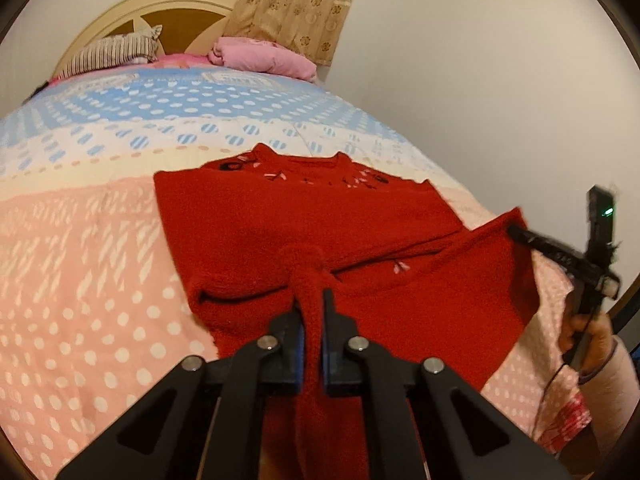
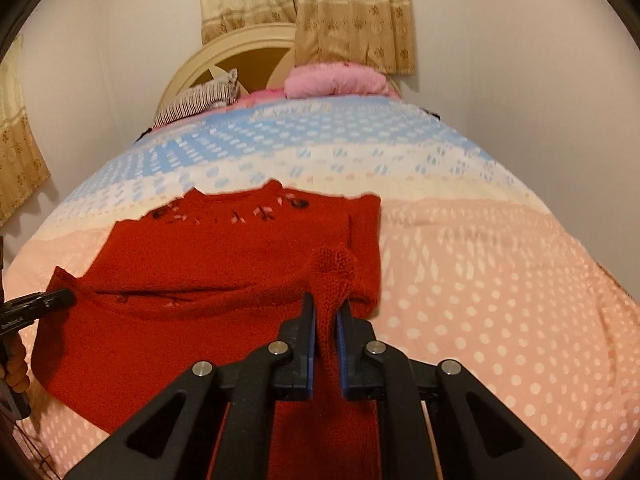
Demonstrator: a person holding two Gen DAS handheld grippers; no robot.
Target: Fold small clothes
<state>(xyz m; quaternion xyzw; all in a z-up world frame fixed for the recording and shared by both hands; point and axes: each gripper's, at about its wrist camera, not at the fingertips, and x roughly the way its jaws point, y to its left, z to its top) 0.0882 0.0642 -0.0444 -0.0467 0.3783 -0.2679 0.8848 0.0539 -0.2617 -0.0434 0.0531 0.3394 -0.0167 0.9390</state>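
We work over a bed spread with a pink, cream and blue dotted quilt [image 2: 500, 280], its cream arched headboard [image 2: 224, 52] at twelve o'clock under beige patterned curtains [image 2: 352, 12]; a striped pillow [image 2: 200, 100] and a pink folded blanket [image 2: 340, 80] lie there. The red knitted sweater [image 1: 304, 216] lies mid-bed, its near hem lifted. Our left gripper [image 1: 313, 312] is clenched on a bunch of that hem, our right gripper [image 2: 326, 312] likewise. Bare quilt spreads at three o'clock in the right view; white walls [image 1: 480, 80] flank the bed.
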